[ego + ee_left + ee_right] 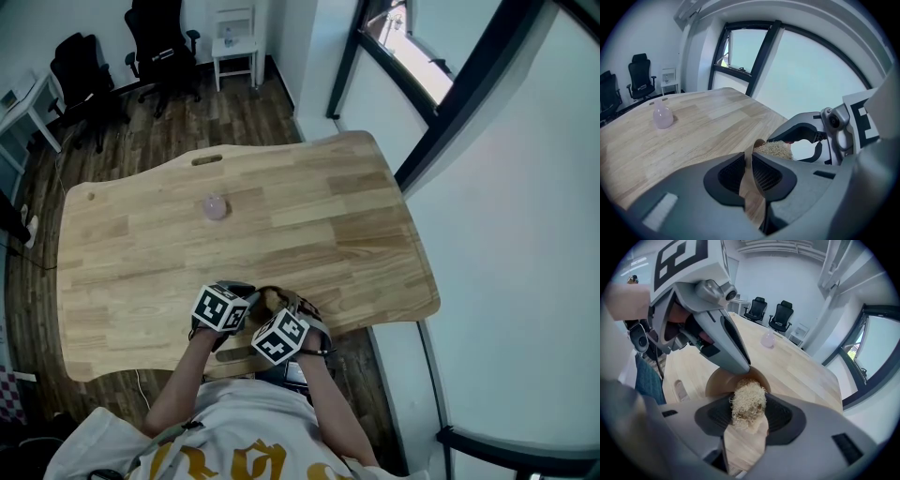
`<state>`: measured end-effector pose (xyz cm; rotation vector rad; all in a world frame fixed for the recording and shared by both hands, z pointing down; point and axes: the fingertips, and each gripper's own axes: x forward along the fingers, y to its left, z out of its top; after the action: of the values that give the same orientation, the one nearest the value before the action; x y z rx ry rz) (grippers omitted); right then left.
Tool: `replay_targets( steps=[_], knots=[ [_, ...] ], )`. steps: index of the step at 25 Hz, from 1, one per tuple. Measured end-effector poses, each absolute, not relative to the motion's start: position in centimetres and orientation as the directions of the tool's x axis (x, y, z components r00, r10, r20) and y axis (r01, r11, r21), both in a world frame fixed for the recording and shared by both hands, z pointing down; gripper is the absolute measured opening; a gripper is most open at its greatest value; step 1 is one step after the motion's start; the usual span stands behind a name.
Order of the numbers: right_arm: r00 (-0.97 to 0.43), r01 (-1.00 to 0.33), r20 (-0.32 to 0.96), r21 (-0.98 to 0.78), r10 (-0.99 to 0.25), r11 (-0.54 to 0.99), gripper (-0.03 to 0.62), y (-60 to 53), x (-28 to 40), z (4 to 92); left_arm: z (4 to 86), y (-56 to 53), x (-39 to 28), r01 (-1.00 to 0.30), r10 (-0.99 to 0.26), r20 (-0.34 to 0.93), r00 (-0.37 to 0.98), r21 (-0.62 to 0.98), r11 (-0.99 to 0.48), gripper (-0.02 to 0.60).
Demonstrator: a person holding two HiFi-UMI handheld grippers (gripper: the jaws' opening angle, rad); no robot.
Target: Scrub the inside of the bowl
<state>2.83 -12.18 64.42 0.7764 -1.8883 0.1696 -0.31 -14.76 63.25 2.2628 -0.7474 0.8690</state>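
At the near edge of the light wooden table sits the round brown bowl. The left gripper, slanting down, pinches its rim narrowly and should hold firm. The right gripper is clamped on a pale fibrous scrub wad and should press it inside in circles. Both hands are close together.

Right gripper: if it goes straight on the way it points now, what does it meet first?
Most likely the bowl: the scrubber in the right gripper sits just before its brown inside, perhaps already touching. The left gripper, clamped on the rim, comes next.
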Motion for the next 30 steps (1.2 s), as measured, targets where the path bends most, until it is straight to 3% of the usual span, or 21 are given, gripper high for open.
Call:
replay_targets(
  steps=[17, 30],
  knots=[
    [-0.330, -0.547, 0.836, 0.209, -0.438, 0.811, 0.184, -11.4, 1.4, 63.7, 62.8, -14.7, -0.7, -0.680, -0.290, 0.694, 0.659, 0.385, -0.624, 0.043],
    [-0.396, -0.479, 0.856, 0.115, -0.331, 0.870, 0.184, -9.4, 0.3, 64.4, 63.0, -15.0, -0.7, -0.682, -0.285, 0.705, 0.650, 0.375, -0.628, 0.041]
  ],
)
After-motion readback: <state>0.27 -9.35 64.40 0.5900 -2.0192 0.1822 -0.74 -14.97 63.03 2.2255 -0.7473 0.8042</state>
